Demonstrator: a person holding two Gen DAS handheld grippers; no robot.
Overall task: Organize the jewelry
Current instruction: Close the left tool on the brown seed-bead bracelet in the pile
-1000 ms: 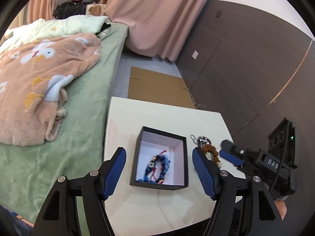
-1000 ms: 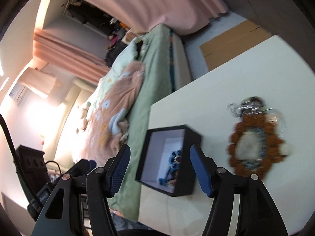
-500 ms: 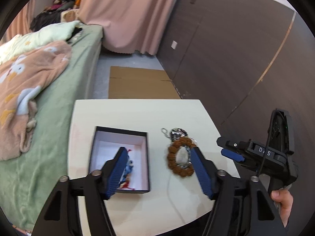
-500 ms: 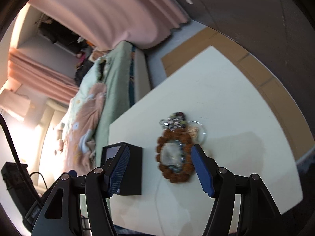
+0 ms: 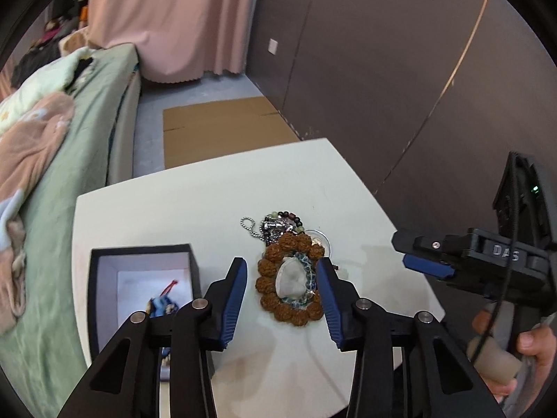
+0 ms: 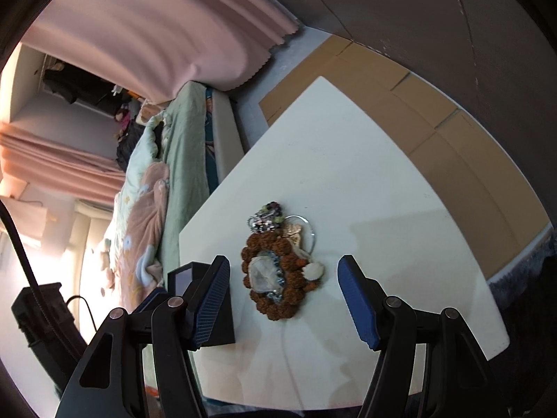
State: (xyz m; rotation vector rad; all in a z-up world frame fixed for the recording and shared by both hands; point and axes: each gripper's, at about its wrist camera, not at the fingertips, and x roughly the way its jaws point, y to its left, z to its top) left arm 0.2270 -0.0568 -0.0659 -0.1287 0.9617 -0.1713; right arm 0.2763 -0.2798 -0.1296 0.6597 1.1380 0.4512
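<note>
On the white table (image 5: 195,205) a black box (image 5: 104,271) sits left of the jewelry pile (image 5: 290,271). The left gripper (image 5: 282,294) straddles the pile's bead bracelet (image 5: 268,284), jaws closing, pads not yet pressing. The right gripper (image 6: 283,296) hovers above it, half open, empty.

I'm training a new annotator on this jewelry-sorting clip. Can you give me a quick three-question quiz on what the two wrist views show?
1. True or false: the brown bead bracelet already lies inside the black box.
2. Which gripper has the bracelet framed more tightly between its fingers? A) left gripper B) right gripper
3. What colour is the item lying in the box?

Key:
1. False: it lies on the white table, to the right of the box in the left wrist view.
2. A: its jaws are closing around the bracelet, not yet pressing on it.
3. Blue: the blue bracelet.
</note>
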